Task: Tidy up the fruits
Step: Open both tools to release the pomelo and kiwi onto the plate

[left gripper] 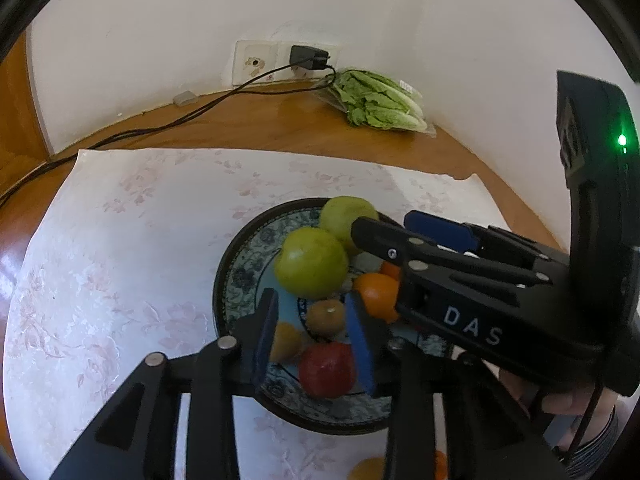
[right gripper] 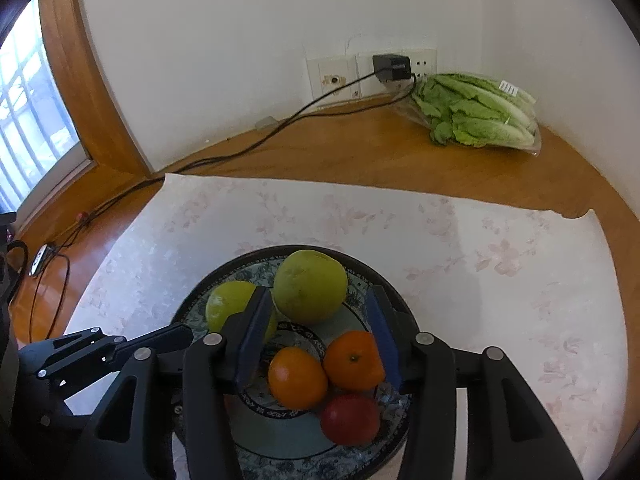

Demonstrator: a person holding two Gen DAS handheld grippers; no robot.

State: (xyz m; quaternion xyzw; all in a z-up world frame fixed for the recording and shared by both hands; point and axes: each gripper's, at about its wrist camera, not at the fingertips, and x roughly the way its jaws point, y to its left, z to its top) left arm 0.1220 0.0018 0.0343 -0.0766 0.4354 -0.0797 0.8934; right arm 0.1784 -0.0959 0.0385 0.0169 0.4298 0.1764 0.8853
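Observation:
A dark-rimmed patterned plate (left gripper: 224,280) (right gripper: 188,304) on a floral cloth holds the fruit. In the left wrist view it carries two green apples (left gripper: 310,262), an orange (left gripper: 378,294), a kiwi (left gripper: 326,316), a red apple (left gripper: 328,374) and a yellow fruit (left gripper: 286,342). My left gripper (left gripper: 312,308) hovers over the plate's near side, open, with the kiwi and red apple lying below the gap. My right gripper (right gripper: 318,320) is open above two oranges (right gripper: 298,376) and beside the red apple (right gripper: 350,418). The right gripper (left gripper: 386,220) reaches in from the right.
The floral cloth (left gripper: 120,260) covers a wooden tabletop in a wall corner. Bagged lettuce (right gripper: 476,114) lies at the back right. A charger (right gripper: 392,67) sits in a wall socket and its cable (right gripper: 240,152) trails left. Two more fruits (left gripper: 368,470) lie on the cloth near me.

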